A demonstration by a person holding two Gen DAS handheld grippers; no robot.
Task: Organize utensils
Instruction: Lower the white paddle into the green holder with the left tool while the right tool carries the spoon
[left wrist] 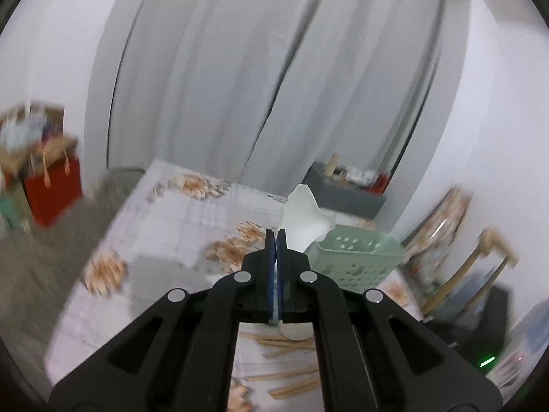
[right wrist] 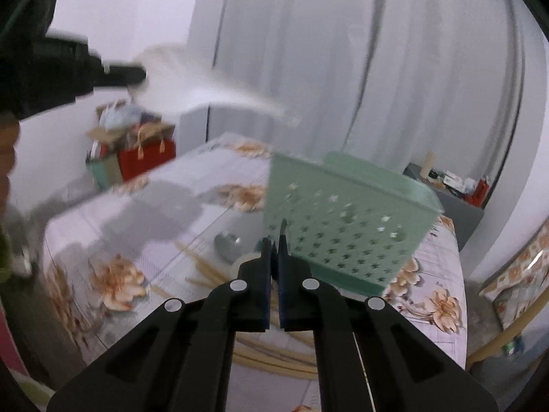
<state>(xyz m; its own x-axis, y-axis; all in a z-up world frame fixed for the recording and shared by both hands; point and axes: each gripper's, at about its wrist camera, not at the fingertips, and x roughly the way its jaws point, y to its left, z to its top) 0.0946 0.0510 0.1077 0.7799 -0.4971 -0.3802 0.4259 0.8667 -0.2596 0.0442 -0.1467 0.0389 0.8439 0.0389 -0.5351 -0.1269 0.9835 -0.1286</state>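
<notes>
Nearest you, pale wooden chopsticks (left wrist: 284, 343) lie scattered on the flower-printed tablecloth (left wrist: 164, 213) below both tools. They are light, stiff and thin, and they roll easily, so pinch one near its middle.

Your left gripper (left wrist: 276, 231) is clamped on a white, smooth-surfaced scoop-like utensil (left wrist: 303, 216). Its broad end sticks out just past the fingertips and a pale end shows under the pads. It looks light and rigid, probably slick, and brittle if it is ceramic. Hold it by the narrow neck, as you do now.

Your right gripper (right wrist: 274, 240) has its jaws together. A thin dark sliver shows at the tips, but you cannot tell what it is.

Just beyond the claws, slightly right, stands the mint-green plastic basket with star-shaped holes (left wrist: 357, 261). The white utensil is above and near its rim, not yet inside. Behind hangs a grey-white curtain (left wrist: 274, 86).
</notes>
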